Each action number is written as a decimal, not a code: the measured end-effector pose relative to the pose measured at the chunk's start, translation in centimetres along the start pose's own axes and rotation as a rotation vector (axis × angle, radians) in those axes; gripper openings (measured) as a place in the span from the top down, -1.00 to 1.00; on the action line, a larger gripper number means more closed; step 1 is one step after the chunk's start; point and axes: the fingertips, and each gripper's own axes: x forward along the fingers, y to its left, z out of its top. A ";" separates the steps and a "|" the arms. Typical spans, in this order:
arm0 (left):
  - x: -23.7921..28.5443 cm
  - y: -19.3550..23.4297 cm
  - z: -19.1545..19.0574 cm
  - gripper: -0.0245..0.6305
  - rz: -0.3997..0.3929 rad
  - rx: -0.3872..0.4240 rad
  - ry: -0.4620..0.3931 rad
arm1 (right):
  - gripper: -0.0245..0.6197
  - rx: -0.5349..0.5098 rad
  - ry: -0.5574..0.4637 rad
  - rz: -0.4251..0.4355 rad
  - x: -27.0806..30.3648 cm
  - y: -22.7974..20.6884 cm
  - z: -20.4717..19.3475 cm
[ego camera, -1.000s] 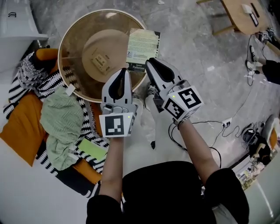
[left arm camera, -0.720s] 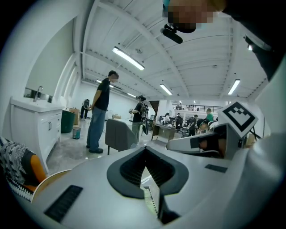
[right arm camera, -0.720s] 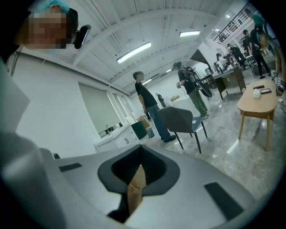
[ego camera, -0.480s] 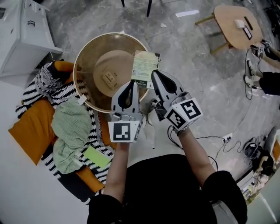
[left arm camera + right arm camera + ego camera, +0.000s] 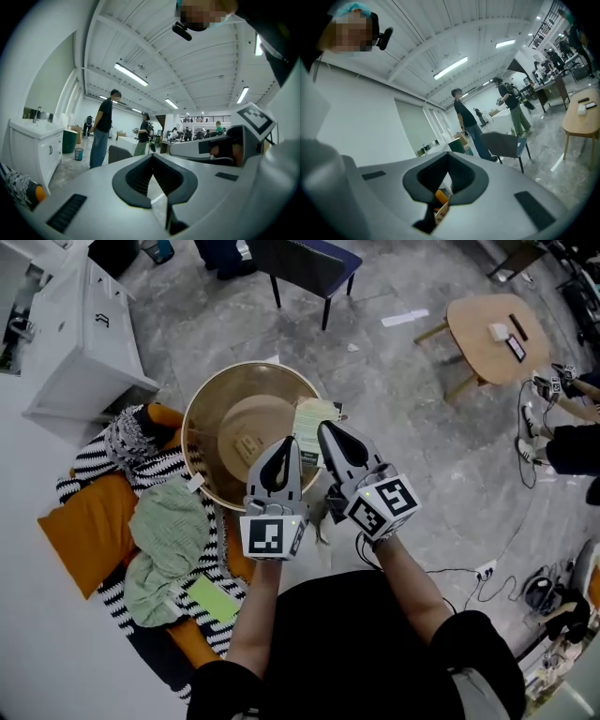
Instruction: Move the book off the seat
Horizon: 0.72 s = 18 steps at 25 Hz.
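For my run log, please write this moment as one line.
right gripper shut on pale green book | book held over round brown seat | left gripper shut

The right gripper (image 5: 449,161) points level, its jaws pressed together on the book (image 5: 441,210), a printed sliver low in the gap; beyond stand a grey chair (image 5: 502,144), a person in dark clothes (image 5: 465,119), another with a backpack (image 5: 513,105) and a wooden desk (image 5: 581,123)
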 end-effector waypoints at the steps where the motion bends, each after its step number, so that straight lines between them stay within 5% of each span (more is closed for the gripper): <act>1: -0.1 -0.2 1.2 0.90 0.002 0.001 -0.017 | 0.87 -0.006 -0.009 0.009 0.0 0.7 1.0; 9: -1.8 -0.7 8.4 0.90 0.026 0.032 -0.103 | 0.87 -0.128 -0.042 0.074 -0.7 5.9 6.7; 18: -4.6 -2.4 13.2 0.90 0.008 0.047 -0.116 | 0.87 -0.140 -0.044 0.118 -2.2 10.3 9.8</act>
